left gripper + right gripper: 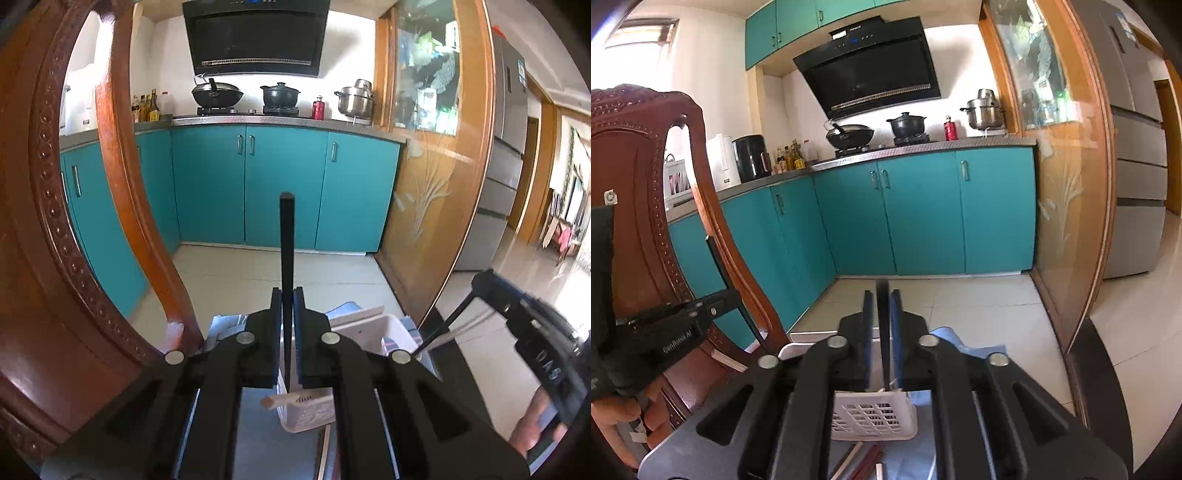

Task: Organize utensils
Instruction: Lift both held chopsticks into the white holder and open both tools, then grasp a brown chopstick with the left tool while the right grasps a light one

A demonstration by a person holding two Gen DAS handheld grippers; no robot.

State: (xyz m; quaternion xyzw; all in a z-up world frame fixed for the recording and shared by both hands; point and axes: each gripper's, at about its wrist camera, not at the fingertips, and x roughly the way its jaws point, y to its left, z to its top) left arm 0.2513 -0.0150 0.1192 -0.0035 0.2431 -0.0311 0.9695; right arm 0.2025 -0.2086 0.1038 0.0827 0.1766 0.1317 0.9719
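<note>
Left wrist view: left gripper (287,295) is clamped on a black chopstick (286,236). Stick stands upright between the two fingers, top end well above the fingertips, lower end running down between the pads toward the white perforated basket (314,413) directly below. Whether the tip is inside the basket, can't tell, the gripper body hides it. A pale wooden chopstick (291,399) lies across the basket's near rim, sticking out to the left.

Same view, far right: right gripper (476,291) with the person's hand behind it, gripping a dark chopstick (447,325) that slants down-left toward the basket's right side. A pale stick seems to run alongside it; too blurred to confirm.

Right wrist view: right gripper (882,295) jaws are nearly together, pinching that dark chopstick upright between the blue pads. Its upper end pokes just above the fingertips, lower end comes out just above the basket (871,417). Loose chopsticks (864,461), pale and reddish-brown, lie on the grey table (665,461) just in front of the basket, on the camera side.

Left gripper (727,295) shows at the left edge here, holding the black chopstick tilted, in front of the carved wooden chair (639,206).

Background: teal kitchen cabinets (923,210).
</note>
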